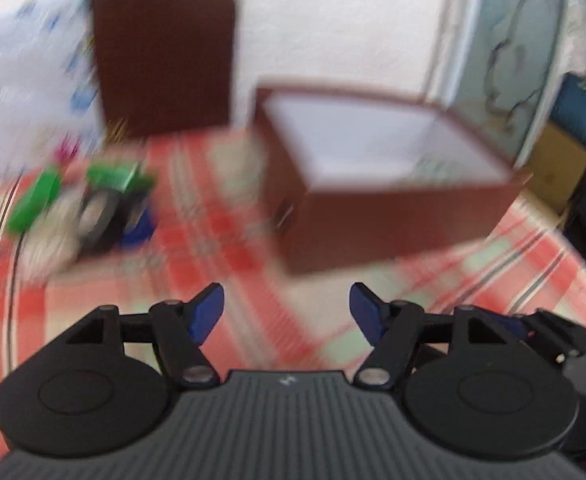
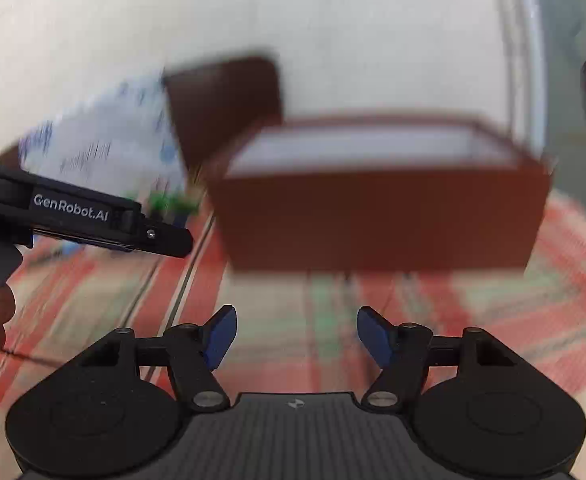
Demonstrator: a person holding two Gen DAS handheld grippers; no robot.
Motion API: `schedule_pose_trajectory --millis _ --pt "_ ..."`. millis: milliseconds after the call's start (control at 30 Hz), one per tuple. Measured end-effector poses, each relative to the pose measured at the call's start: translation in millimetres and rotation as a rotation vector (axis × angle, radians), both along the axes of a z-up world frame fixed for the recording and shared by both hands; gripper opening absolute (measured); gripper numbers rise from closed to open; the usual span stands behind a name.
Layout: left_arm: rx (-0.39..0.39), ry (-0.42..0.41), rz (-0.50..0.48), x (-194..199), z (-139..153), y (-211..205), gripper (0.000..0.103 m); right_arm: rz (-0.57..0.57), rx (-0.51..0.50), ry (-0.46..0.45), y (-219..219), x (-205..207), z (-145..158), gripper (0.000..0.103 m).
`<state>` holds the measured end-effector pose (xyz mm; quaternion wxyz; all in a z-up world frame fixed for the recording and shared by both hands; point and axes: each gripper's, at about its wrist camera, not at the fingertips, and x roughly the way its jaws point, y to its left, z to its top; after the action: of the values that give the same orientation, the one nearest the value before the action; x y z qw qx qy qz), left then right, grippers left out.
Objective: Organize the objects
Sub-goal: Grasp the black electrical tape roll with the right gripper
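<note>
left gripper point(image 1: 287, 312) parted, nothing held | right gripper point(image 2: 297, 336) parted, nothing held | open brown rectangular cardboard box point(image 1: 389, 184) at 1 o'clock, near edge facing | green-black clutter pile point(image 1: 89, 204) at 10 o'clock | bare red plaid cloth point(image 1: 229, 240) seen between

My 2 wrist cameras look forward low over the checked cloth point(image 1: 253, 240). My left view faces the brown box point(image 1: 393, 216) from its left; my right view sits nearer, sharing box point(image 2: 377, 220) and cloth.
</note>
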<state>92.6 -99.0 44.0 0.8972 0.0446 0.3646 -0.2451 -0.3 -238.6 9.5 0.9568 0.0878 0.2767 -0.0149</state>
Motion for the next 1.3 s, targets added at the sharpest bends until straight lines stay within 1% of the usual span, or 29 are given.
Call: schedule_pose_trajectory --millis 33,67,100,133,200,233,300,367,400,433,467,500,533,633,700,733,800,867,933,967,1000,1067,1133,1167,1233,1300 --pt "0.030 0.051 0.045 4.2 -14.0 13.0 0.070 0.035 0.027 0.069 5.9 6.3 -8.0 0.070" --pt "0.046 0.096 0.091 7.8 -26.5 30.3 0.069 0.042 -0.006 0.070 17.9 -6.1 -12.9 0.071" --pt "0.039 0.112 0.127 8.3 -33.6 48.3 0.066 0.063 -0.056 0.062 31.3 -9.5 -11.6 0.071" --pt "0.019 0.080 0.151 4.7 -33.1 67.1 0.066 0.105 -0.064 0.068 40.5 -7.4 -9.3 0.071" --pt "0.055 0.027 0.245 2.2 -30.3 99.1 0.068 0.176 -0.059 0.088 57.6 2.2 -11.2 0.073" --pt "0.073 0.009 0.296 4.0 -30.4 115.2 0.069 0.206 -0.083 0.092 66.6 9.6 -15.0 0.076" --pt "0.070 -0.011 0.407 10.6 -35.1 152.6 0.069 0.251 -0.141 0.094 86.3 22.5 -16.1 0.078" --pt "0.089 -0.027 0.532 17.8 -46.0 186.0 0.072 0.288 -0.136 0.084 102.9 35.8 -15.6 0.076" --pt "0.097 -0.061 0.571 18.0 -49.9 198.4 0.079 0.304 -0.132 0.076 109.5 38.5 -12.5 0.071" --pt "0.110 -0.104 0.596 17.1 -54.4 207.4 0.084 0.309 -0.137 0.063 117.0 46.9 -11.0 0.071" --pt "0.101 -0.125 0.617 16.8 -60.0 216.6 0.092 0.308 -0.148 0.051 123.9 53.0 -9.5 0.071" --pt "0.041 -0.124 0.626 15.7 -60.1 224.7 0.092 0.306 -0.158 0.043 129.8 62.9 -9.3 0.071" --pt "0.018 -0.132 0.633 16.0 -58.9 227.7 0.093 0.304 -0.164 0.033 134.3 71.8 -8.9 0.071" --pt "0.032 -0.139 0.620 19.3 -59.3 224.5 0.094 0.297 -0.169 -0.040 141.0 96.9 -0.4 0.071" --pt "0.019 -0.138 0.612 20.1 -59.4 227.1 0.095 0.294 -0.188 -0.089 146.8 120.3 6.1 0.071" --pt "0.006 -0.137 0.611 20.5 -59.4 227.8 0.095 0.286 -0.178 -0.098 148.0 132.9 9.4 0.071" --pt "-0.014 -0.136 0.611 19.8 -60.9 229.2 0.097 0.250 -0.107 -0.097 138.4 157.4 15.4 0.070" --pt "-0.026 -0.137 0.611 19.0 -60.7 230.1 0.097 0.192 -0.025 -0.081 128.9 182.7 17.1 0.062" --pt "-0.041 -0.136 0.612 18.5 -62.2 231.7 0.097 0.170 0.022 -0.026 126.1 207.1 13.5 0.043" --pt "-0.049 -0.136 0.613 18.6 -62.5 232.6 0.097 0.195 0.035 0.020 128.5 219.3 8.2 0.042" --pt "-0.053 -0.135 0.613 18.9 -62.6 233.2 0.097 0.212 0.037 0.044 132.2 226.5 5.1 0.041" --pt "-0.052 -0.135 0.611 19.6 -62.8 233.6 0.097 0.193 0.001 0.051 139.6 227.4 5.3 0.036" --pt "-0.057 -0.135 0.610 19.3 -62.8 234.8 0.097 0.181 0.027 0.048 135.8 214.5 9.1 0.031" --pt "-0.062 -0.135 0.610 19.2 -62.5 235.7 0.097 0.178 0.045 0.048 131.2 204.0 11.4 0.030" --pt "-0.062 -0.136 0.610 18.5 -62.3 235.4 0.097 0.178 0.066 0.040 120.5 173.0 15.5 0.030" --pt "-0.061 -0.136 0.612 18.1 -62.0 234.6 0.097 0.176 0.085 0.047 106.1 131.0 17.2 0.030"
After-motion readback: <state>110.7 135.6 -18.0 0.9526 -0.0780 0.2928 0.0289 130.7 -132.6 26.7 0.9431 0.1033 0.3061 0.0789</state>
